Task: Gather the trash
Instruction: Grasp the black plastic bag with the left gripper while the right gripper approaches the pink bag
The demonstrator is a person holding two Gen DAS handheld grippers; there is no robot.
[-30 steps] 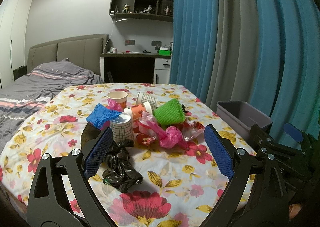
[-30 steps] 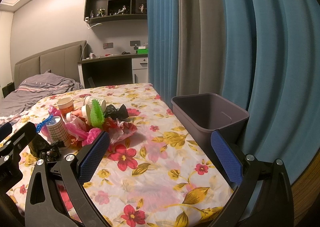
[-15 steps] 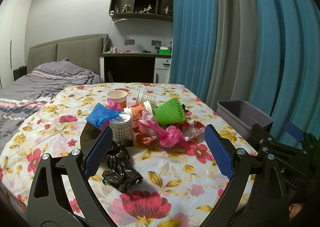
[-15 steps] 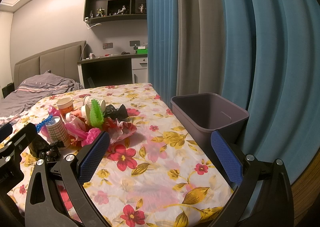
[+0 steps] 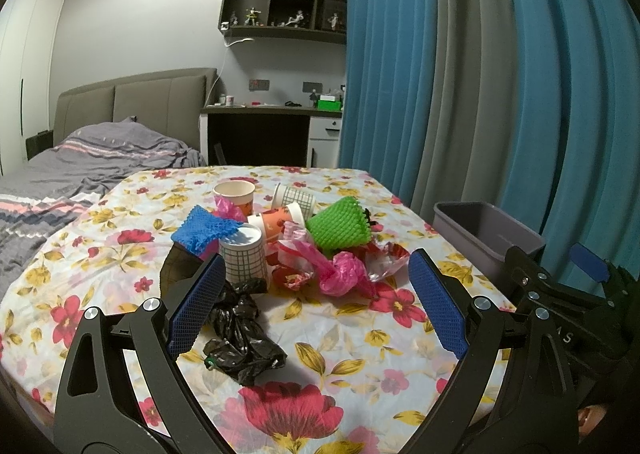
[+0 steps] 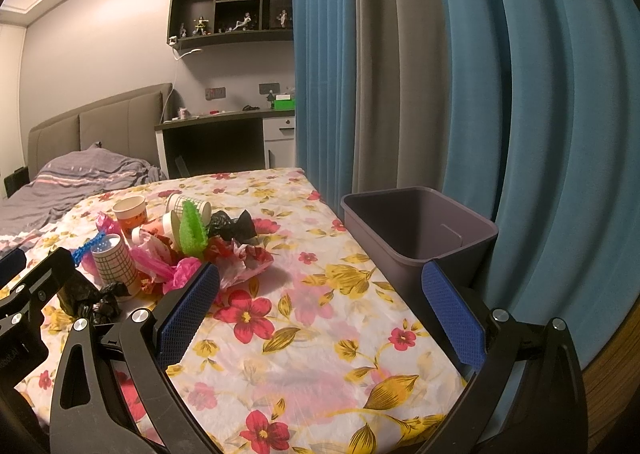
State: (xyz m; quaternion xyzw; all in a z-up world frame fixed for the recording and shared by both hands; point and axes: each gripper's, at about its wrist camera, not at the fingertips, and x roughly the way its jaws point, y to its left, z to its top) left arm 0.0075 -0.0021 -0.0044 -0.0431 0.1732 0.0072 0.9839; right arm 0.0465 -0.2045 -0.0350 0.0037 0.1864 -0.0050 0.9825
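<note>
Jaws wide on both: left gripper point(image 5: 316, 302) held low over the near edge of the worktop point(image 5: 352, 338), gripping nothing; right gripper point(image 6: 320, 308) likewise spread and empty, over bare flowered cloth.

Trash heaped mid-worktop, ahead of the left jaws. Black bag point(image 5: 240, 328) nearest, crumpled, just beside the left blue pad. Behind it a checked cup point(image 5: 244, 254) standing mouth-down, touching the bag. Blue net point(image 5: 204, 228) draped behind the cup, green net point(image 5: 340, 228) to its right, pink bag point(image 5: 344, 272) in front of the green net. Orange cup point(image 5: 274, 220) on its side in the middle; paper cup point(image 5: 235, 194) upright at the back, with another checked cup point(image 5: 294, 196) tipped over beside it.

Grey bin point(image 6: 416, 230) at the worktop's right edge, against the curtain, well apart from the heap, open-topped, just beyond the right gripper's right pad.
</note>
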